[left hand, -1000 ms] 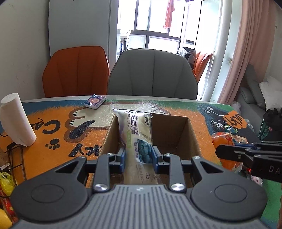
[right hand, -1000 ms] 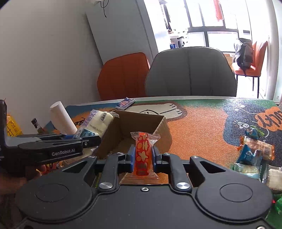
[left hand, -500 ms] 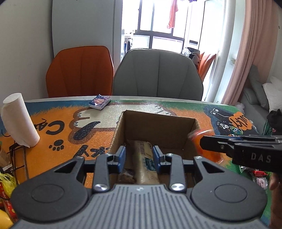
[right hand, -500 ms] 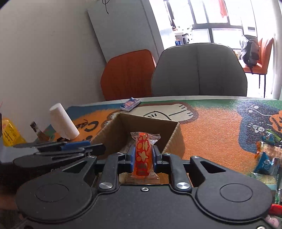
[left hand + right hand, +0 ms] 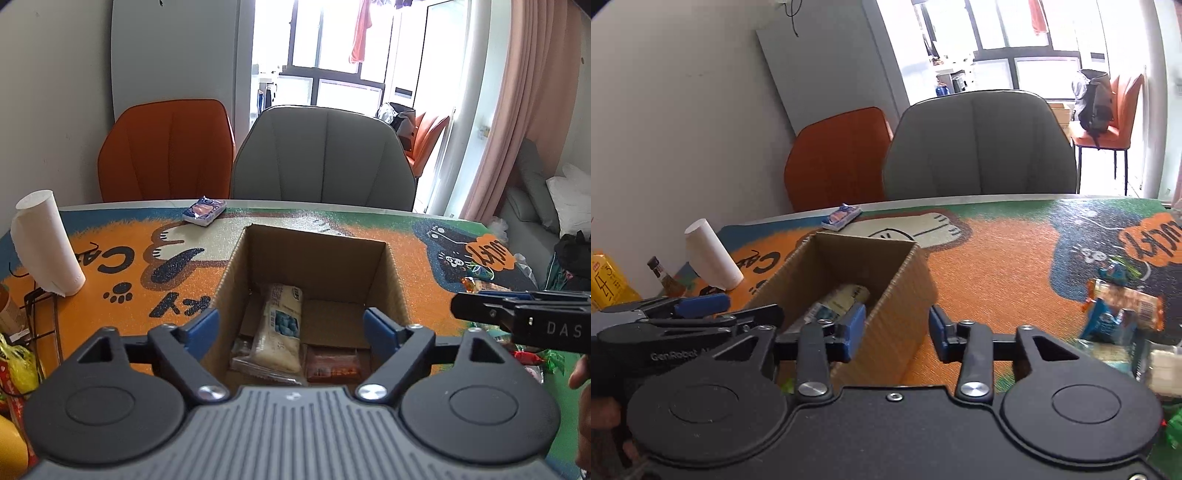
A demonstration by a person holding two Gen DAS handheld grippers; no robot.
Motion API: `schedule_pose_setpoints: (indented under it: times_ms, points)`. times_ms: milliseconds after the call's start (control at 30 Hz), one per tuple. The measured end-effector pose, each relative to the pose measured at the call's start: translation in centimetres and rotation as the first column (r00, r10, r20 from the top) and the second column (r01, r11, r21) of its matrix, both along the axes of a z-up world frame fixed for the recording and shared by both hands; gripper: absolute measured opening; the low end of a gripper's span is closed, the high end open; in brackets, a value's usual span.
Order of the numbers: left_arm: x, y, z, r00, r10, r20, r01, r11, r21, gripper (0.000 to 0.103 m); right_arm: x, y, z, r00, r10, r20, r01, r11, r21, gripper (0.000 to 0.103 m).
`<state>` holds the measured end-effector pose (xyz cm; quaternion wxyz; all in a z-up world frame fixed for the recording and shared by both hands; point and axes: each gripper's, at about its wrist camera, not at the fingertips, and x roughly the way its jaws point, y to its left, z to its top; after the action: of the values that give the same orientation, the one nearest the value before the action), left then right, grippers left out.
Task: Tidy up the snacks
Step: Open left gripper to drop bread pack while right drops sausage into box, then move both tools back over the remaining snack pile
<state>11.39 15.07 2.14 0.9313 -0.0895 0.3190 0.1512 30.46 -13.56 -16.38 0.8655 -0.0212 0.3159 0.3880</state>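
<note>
An open cardboard box (image 5: 314, 266) stands on the cartoon-print mat. In it lie a white cake packet with a blue picture (image 5: 282, 328), an orange-red snack packet (image 5: 332, 363) and a clear-wrapped packet (image 5: 242, 354). My left gripper (image 5: 291, 328) hovers over the box's near edge, its jaws opening wide with nothing between them. In the right wrist view my right gripper (image 5: 897, 332) hangs over the box's (image 5: 849, 258) right wall, jaws opening and holding nothing. The cake packet (image 5: 838, 299) shows inside. Each gripper appears in the other's view, the right gripper (image 5: 517, 317) and the left gripper (image 5: 701, 314).
A paper roll (image 5: 44, 243) stands at the mat's left, a small blue-white packet (image 5: 205, 210) near the far edge. Loose snacks (image 5: 1123, 306) lie to the right of the box. Grey (image 5: 325, 155) and orange (image 5: 166, 151) chairs stand behind the table. Bottles (image 5: 605, 280) crowd the left edge.
The left gripper let go of the cake packet, which dropped into the box, and its jaws spread wide. The right gripper released the orange-red snack, which now lies in the box.
</note>
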Motion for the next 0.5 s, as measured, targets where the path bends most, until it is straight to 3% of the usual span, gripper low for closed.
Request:
schedule_pose_setpoints:
  times_ms: [67,333,500]
  points:
    - [-0.1,-0.5,0.0,1.000,0.008,-0.008,-0.008,1.000,0.000,0.088,0.0,-1.0,0.0,1.000,-0.015,-0.008,0.015,1.000,-0.002,0.045]
    - [-0.6,-2.9,0.4,1.000,-0.004,0.001,0.004,1.000,-0.028,0.096,-0.1,-5.5,0.4,0.998,-0.060,-0.036,0.061,0.998,0.012,0.072]
    - [-0.3,-4.7,0.6,1.000,-0.015,0.003,0.016,0.999,-0.032,0.098,-0.3,-8.0,0.7,0.994,-0.102,-0.024,0.102,0.995,0.008,0.082]
